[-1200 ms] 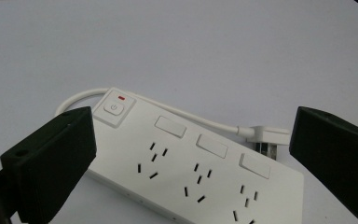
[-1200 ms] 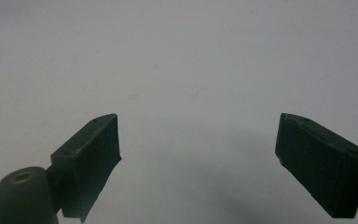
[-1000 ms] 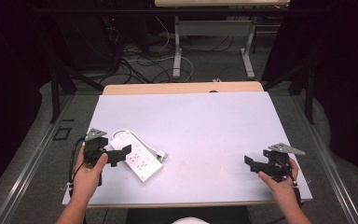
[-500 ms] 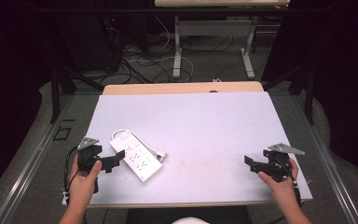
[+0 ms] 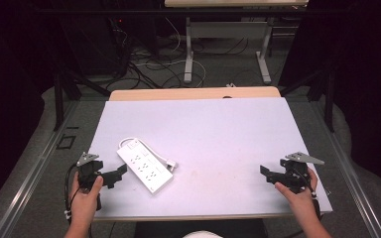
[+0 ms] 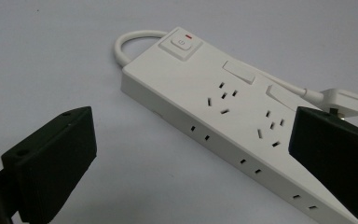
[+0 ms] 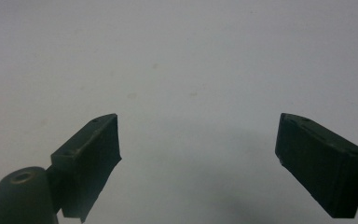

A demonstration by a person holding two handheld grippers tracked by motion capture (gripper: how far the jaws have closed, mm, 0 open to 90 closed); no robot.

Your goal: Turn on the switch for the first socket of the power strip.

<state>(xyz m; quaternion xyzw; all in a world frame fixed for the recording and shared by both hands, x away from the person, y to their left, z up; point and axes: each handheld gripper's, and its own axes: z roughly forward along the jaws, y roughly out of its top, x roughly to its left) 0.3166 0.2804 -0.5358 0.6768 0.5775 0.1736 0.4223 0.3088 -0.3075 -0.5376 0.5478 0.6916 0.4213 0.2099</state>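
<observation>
White power strip (image 5: 145,168) lies flat on the table (image 5: 218,129), near the front-left corner, set diagonally, switch end pointing away from the person. Its cord loops out at the switch end and runs along the far side to the plug (image 6: 342,101), which rests on the table just beside the strip.

Left hand-held gripper (image 5: 120,173): at the left front edge, jaws spread wide and pointing at the strip's near end, nothing between the pads; the left gripper view has the strip (image 6: 223,121) just ahead.

Right hand-held gripper (image 5: 266,173): well apart, near the right front edge, jaws parted over bare table, empty.
</observation>
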